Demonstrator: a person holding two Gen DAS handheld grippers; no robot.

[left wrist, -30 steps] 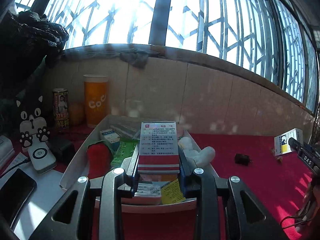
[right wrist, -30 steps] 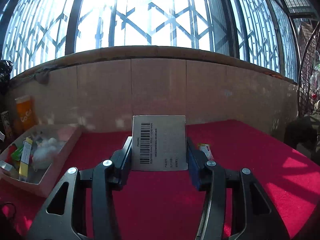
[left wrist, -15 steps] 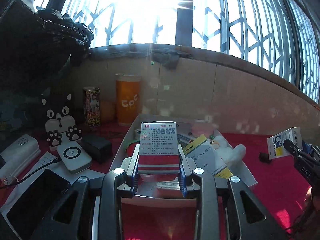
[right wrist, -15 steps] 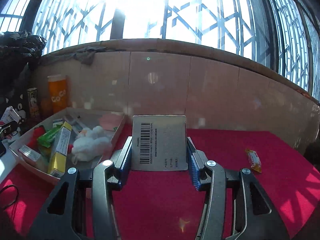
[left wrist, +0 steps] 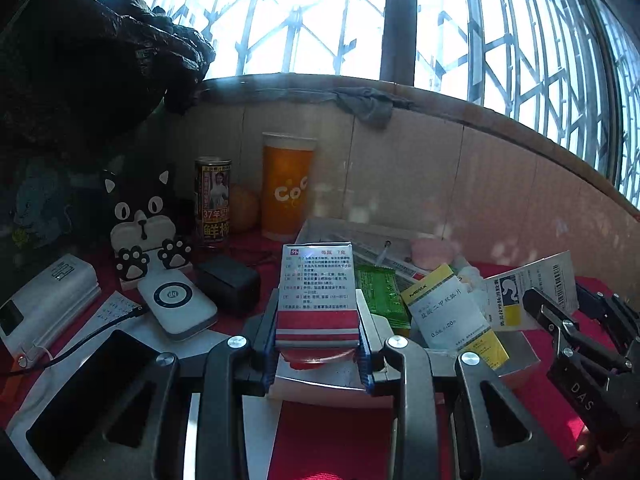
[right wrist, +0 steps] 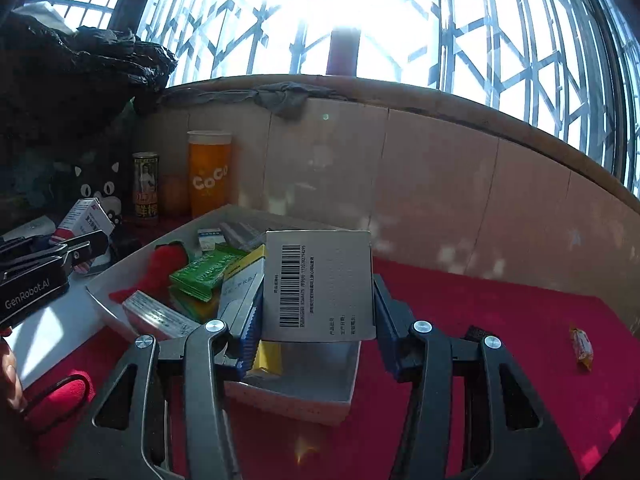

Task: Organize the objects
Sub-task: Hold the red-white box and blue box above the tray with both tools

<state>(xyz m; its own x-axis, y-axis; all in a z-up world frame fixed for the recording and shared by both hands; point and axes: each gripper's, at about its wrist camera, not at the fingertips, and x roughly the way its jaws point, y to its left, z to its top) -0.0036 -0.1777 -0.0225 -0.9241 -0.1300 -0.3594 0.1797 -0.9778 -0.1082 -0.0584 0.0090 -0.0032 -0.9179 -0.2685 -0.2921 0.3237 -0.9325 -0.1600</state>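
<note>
A tall orange cup [left wrist: 286, 188] stands by the wall, with a drink can [left wrist: 213, 200] beside it. A cat-shaped stand [left wrist: 145, 224], a white power bank [left wrist: 177, 305] and a black phone [left wrist: 92, 376] are near.

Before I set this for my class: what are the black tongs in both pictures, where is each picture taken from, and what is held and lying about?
No robot here: a person carries one pair of hand-held tongs in each hand, with a camera on each looking along its fingers. The left tongs grip a red-and-white box. The right tongs grip a grey barcoded box. Each camera also sees the other tongs at its picture's edge. Both hang at the near end of a white tray full of small packets, standing on a red cloth. Behind it are an orange cup and a can; left of it a cat figure, a phone and chargers. A sweet lies alone on the right.
</note>
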